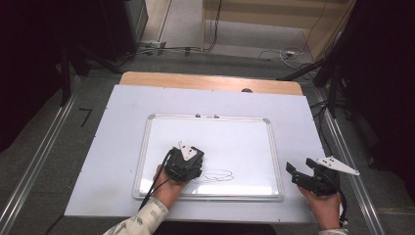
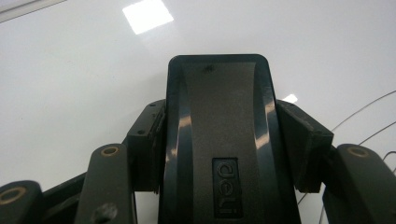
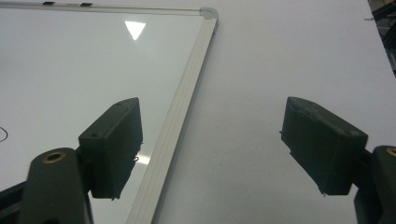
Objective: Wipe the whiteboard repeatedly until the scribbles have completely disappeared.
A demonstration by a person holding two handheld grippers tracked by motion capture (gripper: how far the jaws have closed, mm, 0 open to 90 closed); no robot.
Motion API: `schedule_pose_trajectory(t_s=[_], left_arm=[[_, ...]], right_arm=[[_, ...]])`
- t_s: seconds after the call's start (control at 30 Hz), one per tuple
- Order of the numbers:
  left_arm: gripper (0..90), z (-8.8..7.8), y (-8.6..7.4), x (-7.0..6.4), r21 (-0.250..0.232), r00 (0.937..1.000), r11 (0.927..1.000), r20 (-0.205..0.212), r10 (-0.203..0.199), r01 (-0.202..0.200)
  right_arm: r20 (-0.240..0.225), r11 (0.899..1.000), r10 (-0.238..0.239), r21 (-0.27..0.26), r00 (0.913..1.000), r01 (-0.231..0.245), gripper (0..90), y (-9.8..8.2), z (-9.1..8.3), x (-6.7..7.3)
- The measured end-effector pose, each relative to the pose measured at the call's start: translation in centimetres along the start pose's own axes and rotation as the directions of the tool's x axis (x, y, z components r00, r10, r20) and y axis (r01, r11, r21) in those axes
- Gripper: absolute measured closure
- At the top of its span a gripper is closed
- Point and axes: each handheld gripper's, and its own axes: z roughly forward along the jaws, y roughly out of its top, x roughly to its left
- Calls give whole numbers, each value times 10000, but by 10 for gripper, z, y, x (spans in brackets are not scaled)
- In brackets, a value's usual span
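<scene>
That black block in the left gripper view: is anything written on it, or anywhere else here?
"deli": raised letters on a small plate on the black eraser, running lengthwise, held in the left gripper.
The thin black scrawl on the whiteboard forms loops, no readable word.
No other text shows.

Probably a lab or recording studio: a white-covered table (image 1: 98, 147) stands between metal floor rails (image 1: 34, 161), with loose cables (image 1: 274, 53) and dark tripod legs (image 1: 313, 68) around it.
</scene>
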Motion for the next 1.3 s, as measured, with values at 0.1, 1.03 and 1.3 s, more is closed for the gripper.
schedule_pose_trajectory(t_s=[0.1,1.03,1.3], left_arm=[[410,1,1,-1,43,10000,10000,6,63,-63],[409,10,10,-22,95,9992,9995,233,311,-314],[409,13,13,-28,102,9989,9992,296,373,-376]], right_arm=[[-8,10000,-11,-1,10000,11,193,0,0,0],[-55,10000,-16,27,10000,16,193,0,2,0],[-79,10000,-3,60,10000,4,194,0,2,0]])
